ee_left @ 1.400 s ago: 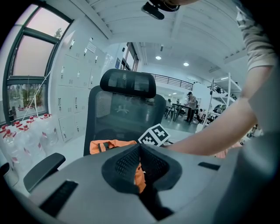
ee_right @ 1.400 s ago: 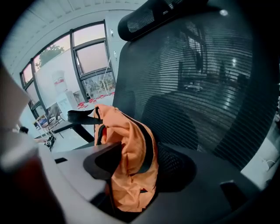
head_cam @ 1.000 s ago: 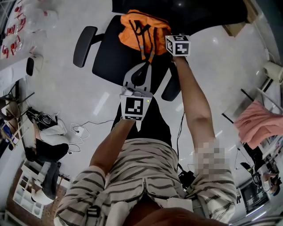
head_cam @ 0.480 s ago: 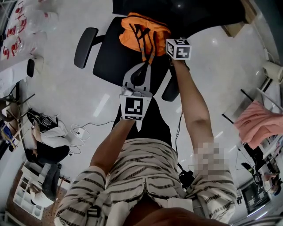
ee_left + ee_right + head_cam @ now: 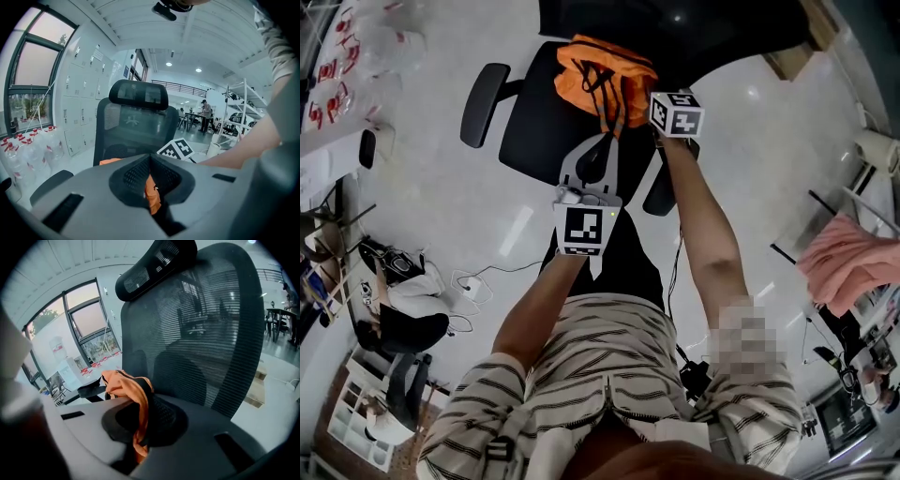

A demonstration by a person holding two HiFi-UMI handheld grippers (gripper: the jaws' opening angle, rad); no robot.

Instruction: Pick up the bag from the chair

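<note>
Legend: my left claw (image 5: pixel 151 190) and my right claw (image 5: pixel 140 434) both reach over the seat of the black mesh chair (image 5: pixel 530 122), the left from the seat's front edge and the right from the side of the seat by its right armrest (image 5: pixel 661 192); the orange bag (image 5: pixel 605 73) lies at the back of that seat, against the backrest. My right claw's jaws have just been closing and now pinch an orange strap of the bag; my left claw's jaws are pressed together on a strip of the same orange fabric.
</note>
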